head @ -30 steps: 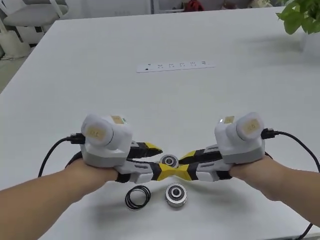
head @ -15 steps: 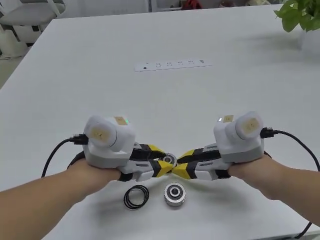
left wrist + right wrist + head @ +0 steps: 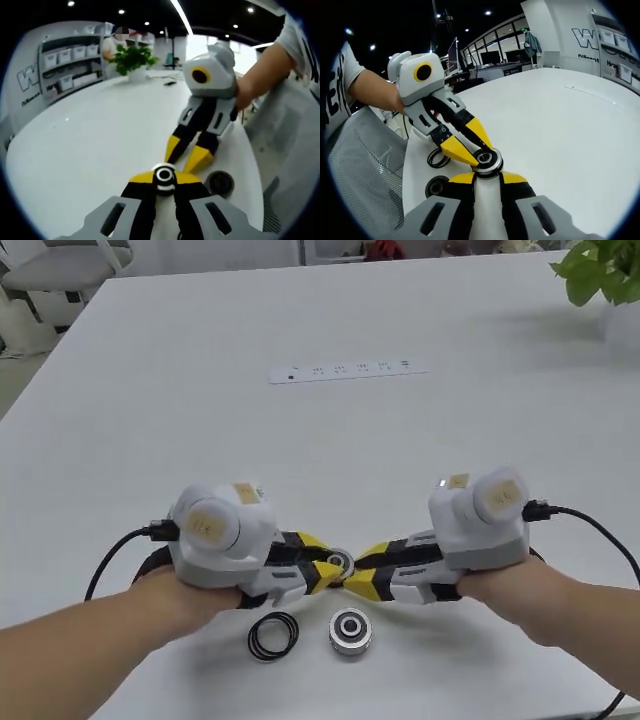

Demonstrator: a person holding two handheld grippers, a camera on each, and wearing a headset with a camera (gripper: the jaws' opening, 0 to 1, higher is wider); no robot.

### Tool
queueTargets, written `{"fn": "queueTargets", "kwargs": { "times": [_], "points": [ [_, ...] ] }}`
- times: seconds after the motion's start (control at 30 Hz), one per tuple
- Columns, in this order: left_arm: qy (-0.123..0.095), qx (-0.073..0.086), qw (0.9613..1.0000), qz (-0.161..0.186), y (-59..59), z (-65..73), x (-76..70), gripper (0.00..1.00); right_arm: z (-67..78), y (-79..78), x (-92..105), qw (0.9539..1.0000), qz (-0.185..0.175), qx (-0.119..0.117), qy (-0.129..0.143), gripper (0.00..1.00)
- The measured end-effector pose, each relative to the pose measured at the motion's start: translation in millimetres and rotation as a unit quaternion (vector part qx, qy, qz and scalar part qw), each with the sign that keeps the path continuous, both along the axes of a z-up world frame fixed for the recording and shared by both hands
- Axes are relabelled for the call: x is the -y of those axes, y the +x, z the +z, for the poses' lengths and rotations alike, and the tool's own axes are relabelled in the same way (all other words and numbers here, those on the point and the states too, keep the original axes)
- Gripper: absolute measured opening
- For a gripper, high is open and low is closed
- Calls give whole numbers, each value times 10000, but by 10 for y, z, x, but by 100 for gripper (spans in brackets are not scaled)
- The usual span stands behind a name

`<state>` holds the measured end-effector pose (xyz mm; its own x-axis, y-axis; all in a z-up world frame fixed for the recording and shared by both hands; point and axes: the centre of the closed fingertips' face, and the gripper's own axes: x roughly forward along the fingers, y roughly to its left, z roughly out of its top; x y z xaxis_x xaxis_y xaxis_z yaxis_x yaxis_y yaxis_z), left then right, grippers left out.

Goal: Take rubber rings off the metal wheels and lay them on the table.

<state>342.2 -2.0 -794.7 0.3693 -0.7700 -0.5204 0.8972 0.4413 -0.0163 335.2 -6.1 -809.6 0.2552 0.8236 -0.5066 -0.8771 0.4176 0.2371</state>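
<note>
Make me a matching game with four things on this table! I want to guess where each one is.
Things:
1. lifted wheel
2. other wheel
3. rubber rings
4. power strip

Places:
A. far across the white table, lying flat
B. black loops lying flat, right beside a wheel
C. up off the table, pinched between yellow jaws
D. sitting on the table near the front edge, shiny metal

Right pairs: 1-C, 2-D, 3-B, 4-A

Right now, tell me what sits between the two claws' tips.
A metal wheel, gripped from both sides by the left claw and right claw, as the head view shows.
</note>
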Motion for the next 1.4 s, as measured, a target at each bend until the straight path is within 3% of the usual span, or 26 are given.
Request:
{"fn": "queueTargets", "kwargs": {
  "times": [0.87, 0.97, 1.07, 1.23, 1.4],
  "points": [
    [-51, -109, 9998, 179, -8, -12, -20, 13, -25, 2, -18, 10000, 23, 52, -79, 11],
    [-55, -129, 9997, 178, -9, -12, -20, 13, -47, 20, 17, 9995, 45, 181, -255, 8],
    [-54, -135, 9997, 180, -7, -11, -21, 13, -35, 1, 18, 9996, 89, 141, -208, 2],
    [-64, -156, 9997, 197, -8, -10, -21, 13, -30, 6, 22, 9997, 51, 95, -200, 1],
    [-42, -152, 9996, 213, -6, -10, -23, 13, -33, 43, 40, 9997, -179, -155, -50, 0]
  ]
}}
